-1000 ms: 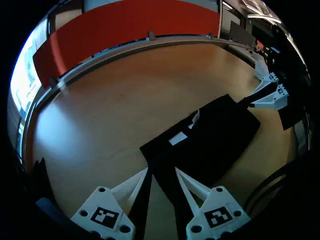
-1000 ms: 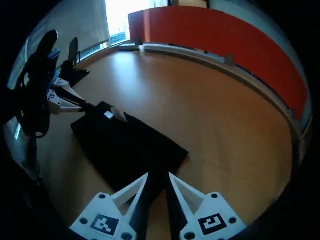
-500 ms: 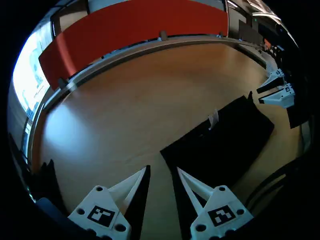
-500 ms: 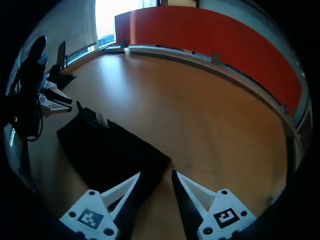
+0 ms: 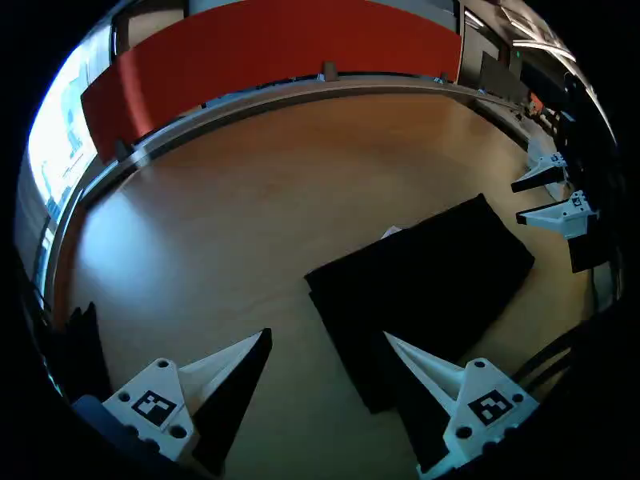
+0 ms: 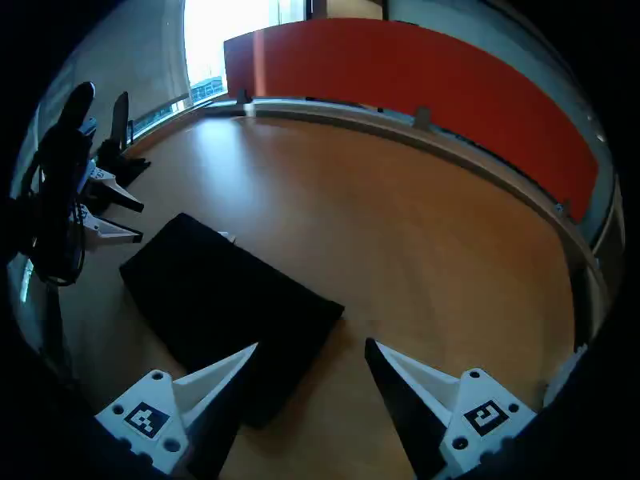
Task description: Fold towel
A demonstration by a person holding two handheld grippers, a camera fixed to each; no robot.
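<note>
The towel (image 5: 420,304) lies flat on the wooden table (image 5: 240,200) as a compact dark rectangle, with a small white tag (image 5: 392,232) showing at its far edge. It looks to me thicker than one layer, but the cloth is so dark that I cannot count the layers. It sits between my two tools. The left gripper (image 5: 326,336) is at one short end, with its fingers spread wide and pinching nothing; one finger hangs over the corner of the cloth and the other over bare wood. The right gripper (image 6: 311,344) is at the opposite end, also spread wide and empty, with the cloth corner between its fingers. Beyond the table edge stands a red panel (image 5: 264,48). I judge that at least one fold is already laid down and that I am now between folds, or near the end. If one more fold is wanted, the next move calls for me to lower both tools onto the two corners of one edge, close on them together, then lift and carry that edge evenly over to the opposite edge, so that the borders meet without wrinkles.
</note>
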